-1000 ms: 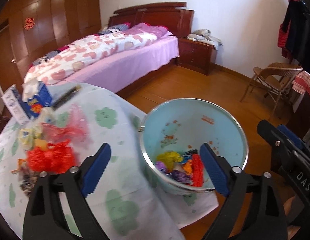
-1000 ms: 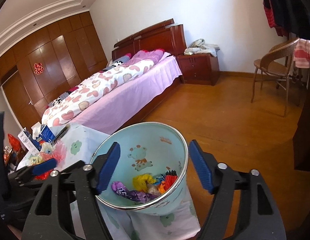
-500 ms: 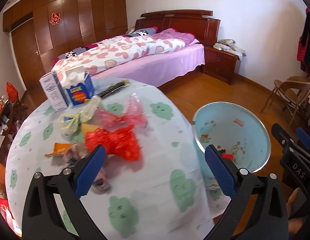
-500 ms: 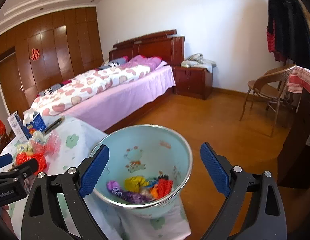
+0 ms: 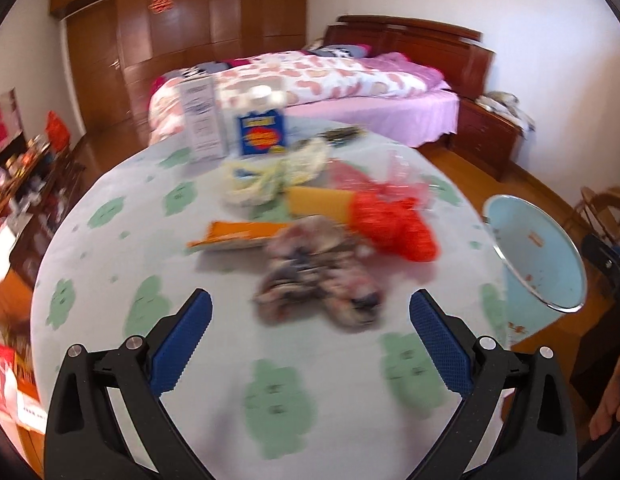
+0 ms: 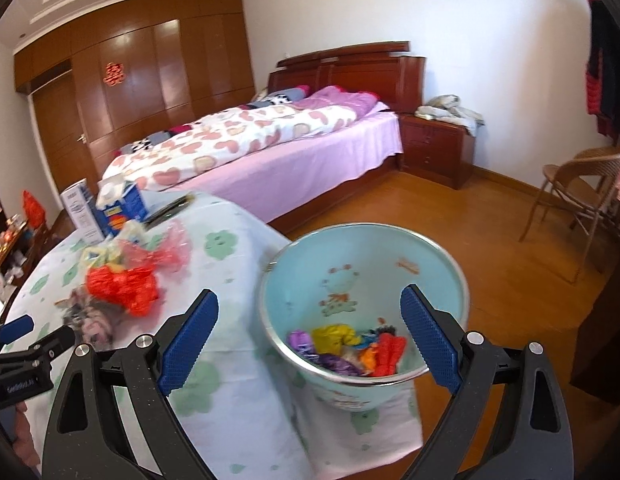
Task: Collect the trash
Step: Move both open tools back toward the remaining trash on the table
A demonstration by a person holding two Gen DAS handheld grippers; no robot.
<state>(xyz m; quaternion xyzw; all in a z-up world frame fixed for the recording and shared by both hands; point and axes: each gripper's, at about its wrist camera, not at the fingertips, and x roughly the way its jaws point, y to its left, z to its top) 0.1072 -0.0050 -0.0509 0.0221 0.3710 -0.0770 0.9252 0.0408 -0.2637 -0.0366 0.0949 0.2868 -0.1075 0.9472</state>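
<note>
My left gripper (image 5: 310, 297) is open above the round table's green-patterned cloth (image 5: 150, 216), nothing between its blue pads. Just ahead of it lies a blurred crumpled patterned wrapper (image 5: 318, 284). Beyond are an orange wrapper (image 5: 238, 234), a red plastic bag (image 5: 394, 224), a yellow piece (image 5: 318, 200) and a pink clear bag (image 5: 390, 176). My right gripper (image 6: 309, 292) is open and empty, hovering over the near side of the light blue bin (image 6: 430, 242). Several coloured scraps (image 6: 350, 344) lie in the bin's bottom.
A blue carton (image 5: 262, 132) and a white box (image 5: 200, 120) stand at the table's far side. The bin (image 5: 538, 248) sits at the table's right edge. Behind are a bed (image 6: 270, 144), a nightstand (image 6: 434, 148) and a wicker chair (image 6: 582, 184).
My left gripper has swung left from the bin to the trash pile on the table. The right gripper's jaws have widened and it stays over the bin.
</note>
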